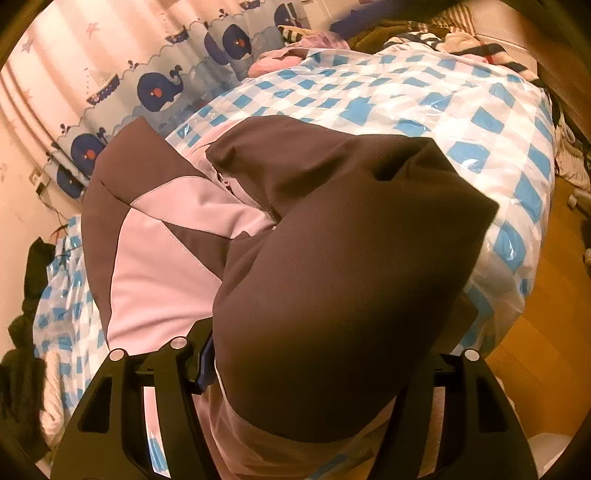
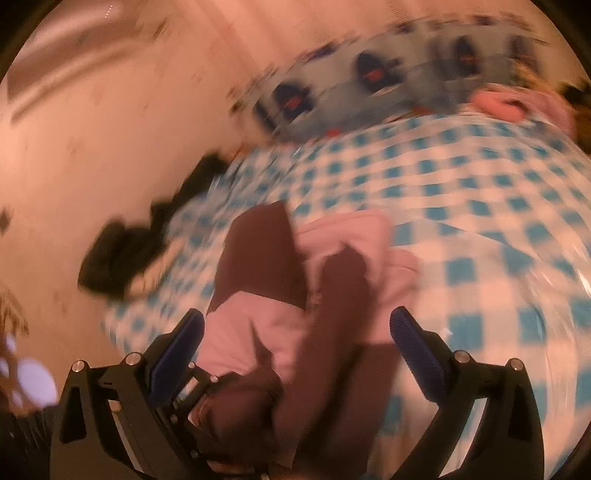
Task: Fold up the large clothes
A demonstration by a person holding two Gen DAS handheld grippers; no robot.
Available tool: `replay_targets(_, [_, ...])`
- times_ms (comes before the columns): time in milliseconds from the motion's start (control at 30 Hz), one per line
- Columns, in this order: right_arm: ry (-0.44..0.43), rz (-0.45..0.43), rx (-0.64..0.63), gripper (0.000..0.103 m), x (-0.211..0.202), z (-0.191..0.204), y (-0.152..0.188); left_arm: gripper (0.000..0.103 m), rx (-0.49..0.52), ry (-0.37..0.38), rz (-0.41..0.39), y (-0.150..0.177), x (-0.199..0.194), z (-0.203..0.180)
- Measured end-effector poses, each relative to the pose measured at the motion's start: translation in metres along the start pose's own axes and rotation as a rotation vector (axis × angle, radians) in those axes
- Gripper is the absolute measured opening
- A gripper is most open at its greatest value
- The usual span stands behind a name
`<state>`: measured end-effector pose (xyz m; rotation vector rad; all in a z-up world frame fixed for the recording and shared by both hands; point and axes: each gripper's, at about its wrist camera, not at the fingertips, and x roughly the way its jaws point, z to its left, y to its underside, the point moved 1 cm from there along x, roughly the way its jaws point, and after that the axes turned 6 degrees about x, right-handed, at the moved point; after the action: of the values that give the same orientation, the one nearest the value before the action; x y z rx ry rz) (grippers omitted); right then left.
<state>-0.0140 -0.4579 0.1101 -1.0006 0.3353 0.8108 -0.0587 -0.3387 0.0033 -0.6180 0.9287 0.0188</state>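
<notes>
A brown and pink padded jacket [image 1: 166, 266] lies on a bed under a blue-and-white checked plastic cover [image 1: 406, 96]. Close to the left wrist camera, its brown sleeve [image 1: 332, 277] bulges up between the jaws of my left gripper [image 1: 332, 343]. The blue left pad [image 1: 205, 362] rests against the fabric, which hides the right finger. In the blurred right wrist view, my right gripper [image 2: 297, 328] hangs above the jacket [image 2: 258, 258]. Its jaws stand wide apart with nothing between its pads.
A whale-print curtain [image 1: 159, 88] runs along the far side of the bed. Mixed clothes [image 1: 424, 33] are piled at the bed's far end. A dark garment [image 1: 33, 266] lies at the left edge. Wooden floor [image 1: 535, 332] shows to the right.
</notes>
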Motion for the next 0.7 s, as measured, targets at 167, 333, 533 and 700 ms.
replay_targets(167, [-0.077, 0.192, 0.004, 0.097, 0.075, -0.002, -0.036, 0.060, 0.026, -0.009, -0.013, 0.004, -0.002, -0.006])
replay_targets(333, [-0.173, 0.308, 0.057, 0.097, 0.146, -0.015, -0.054, 0.061, 0.039, -0.006, -0.028, 0.008, -0.002, -0.009])
replay_targets(533, [-0.294, 0.365, 0.027, 0.089, 0.181, 0.003, -0.060, 0.066, 0.032, 0.014, -0.051, 0.014, -0.003, -0.008])
replay_targets(700, [-0.224, 0.290, -0.122, 0.021, 0.166, 0.035, -0.058, 0.074, -0.005, 0.060, -0.072, 0.017, -0.009, 0.002])
